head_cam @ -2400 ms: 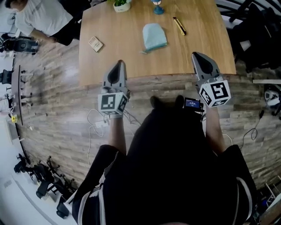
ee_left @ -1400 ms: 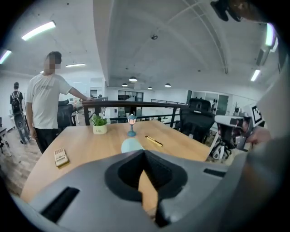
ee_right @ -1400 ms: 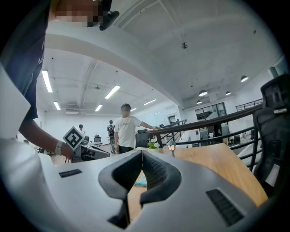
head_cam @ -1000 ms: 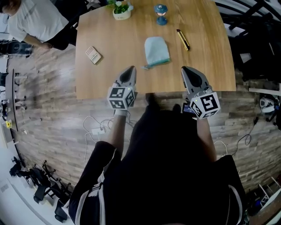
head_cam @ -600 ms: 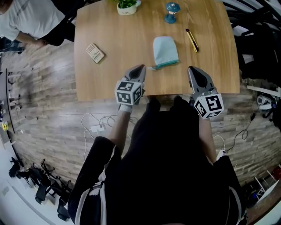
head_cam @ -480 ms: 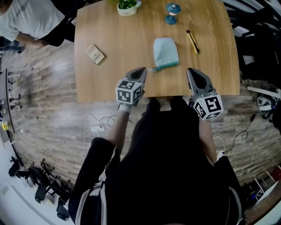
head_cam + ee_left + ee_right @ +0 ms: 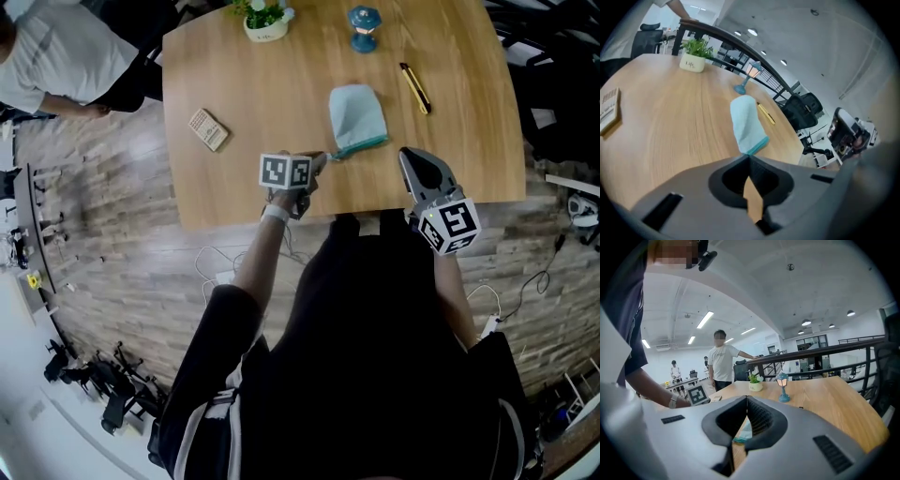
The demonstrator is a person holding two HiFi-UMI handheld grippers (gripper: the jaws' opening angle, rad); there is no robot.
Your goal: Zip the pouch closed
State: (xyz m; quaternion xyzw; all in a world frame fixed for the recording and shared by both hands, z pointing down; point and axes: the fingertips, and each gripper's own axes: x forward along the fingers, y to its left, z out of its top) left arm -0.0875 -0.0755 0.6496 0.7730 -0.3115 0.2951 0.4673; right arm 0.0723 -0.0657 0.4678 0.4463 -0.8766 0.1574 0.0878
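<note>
Pale-blue pouch (image 7: 357, 117) flat on wooden table (image 7: 234, 84)

Lies mid-table with teal-edged end nearest, zip probably along that edge, though too small to confirm. Meets the left gripper (image 7: 317, 161) just beside that near corner, jaws pressed together on nothing. Leaves the right gripper (image 7: 409, 155) apart at the near table edge, jaws likewise closed tip to tip, empty. Shares the top with potted plant (image 7: 265, 21), blue lamp (image 7: 364, 26), yellow tool (image 7: 415, 87) and card (image 7: 209, 129)

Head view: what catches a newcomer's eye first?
A pale blue pouch lies in the middle of the wooden table. The left gripper, jaws together and empty, points at its near corner; the right gripper, also shut, hovers at the table's near edge.
</note>
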